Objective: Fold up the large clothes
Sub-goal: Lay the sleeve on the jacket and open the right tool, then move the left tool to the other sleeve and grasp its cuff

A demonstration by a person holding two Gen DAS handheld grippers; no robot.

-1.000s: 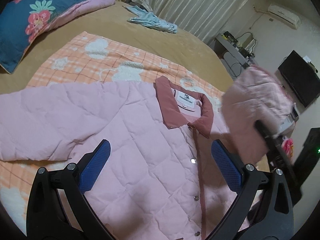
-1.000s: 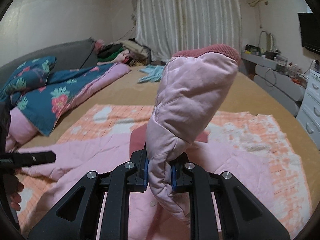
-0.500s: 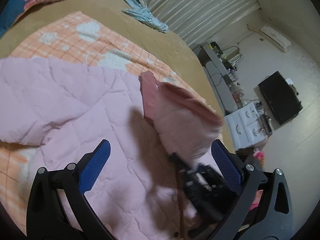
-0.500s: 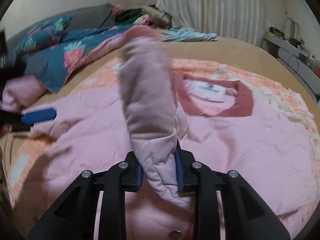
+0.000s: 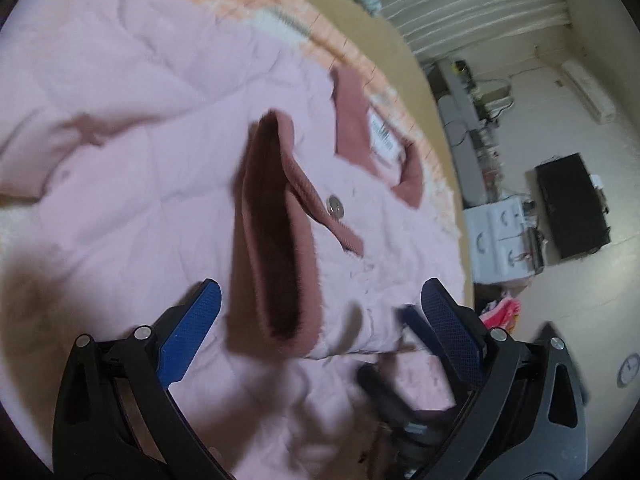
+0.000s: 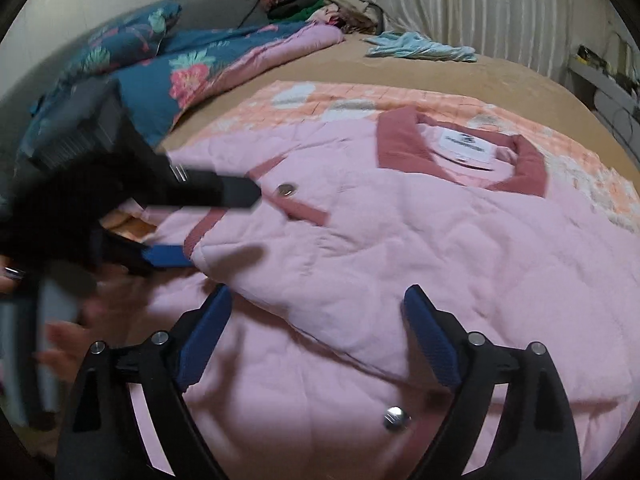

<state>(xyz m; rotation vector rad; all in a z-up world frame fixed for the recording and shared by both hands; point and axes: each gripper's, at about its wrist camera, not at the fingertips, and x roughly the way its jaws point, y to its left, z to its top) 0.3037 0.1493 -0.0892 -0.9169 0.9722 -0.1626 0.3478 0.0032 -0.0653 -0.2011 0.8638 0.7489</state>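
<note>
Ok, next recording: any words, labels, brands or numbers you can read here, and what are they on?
None can be read.
White neck label inside the collar of the pink jacket: dark print, too small and blurred.
The same label in the left wrist view: blurred.
Wall clock: face too small to read.

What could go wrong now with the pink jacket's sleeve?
The sleeve has just been let go as the right claw opened, and it lies loosely across the pink jacket, so it may slide back off. The cuff stands open and puffy between the open left claw's fingers, so a finger could snag it and spoil the fold.
</note>
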